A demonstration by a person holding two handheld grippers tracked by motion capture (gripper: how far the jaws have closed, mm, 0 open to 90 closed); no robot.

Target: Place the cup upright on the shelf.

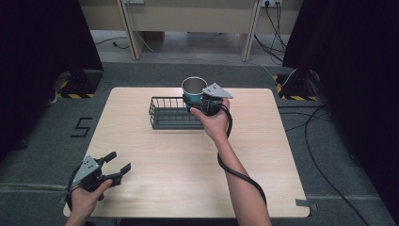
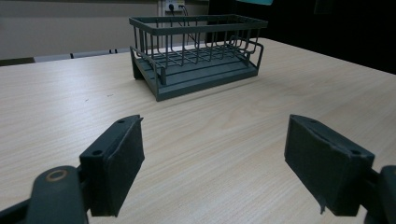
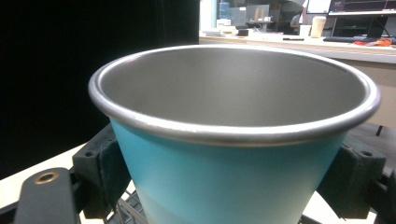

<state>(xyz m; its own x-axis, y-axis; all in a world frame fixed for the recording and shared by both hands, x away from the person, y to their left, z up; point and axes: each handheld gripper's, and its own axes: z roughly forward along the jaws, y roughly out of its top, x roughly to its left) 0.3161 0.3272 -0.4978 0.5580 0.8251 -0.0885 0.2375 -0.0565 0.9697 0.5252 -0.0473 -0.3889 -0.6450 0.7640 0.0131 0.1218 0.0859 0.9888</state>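
Right claw [image 1: 203,102] grips a teal cup [image 1: 194,89] above the wire basket [image 1: 171,113]; left claw [image 1: 116,170] gapes empty. Cup could snag the basket's rim.

We are in a lab or recording room: beyond the right gripper [image 3: 233,196] we see a bench [image 3: 327,46] with monitors [image 3: 359,5] and a paper cup [image 3: 319,25]. Black curtains [image 1: 348,70] flank the light wooden table [image 1: 164,165], cables [image 1: 324,141] trail over grey carpet [image 1: 42,141], and hazard-striped stand bases [image 1: 75,89] sit behind it
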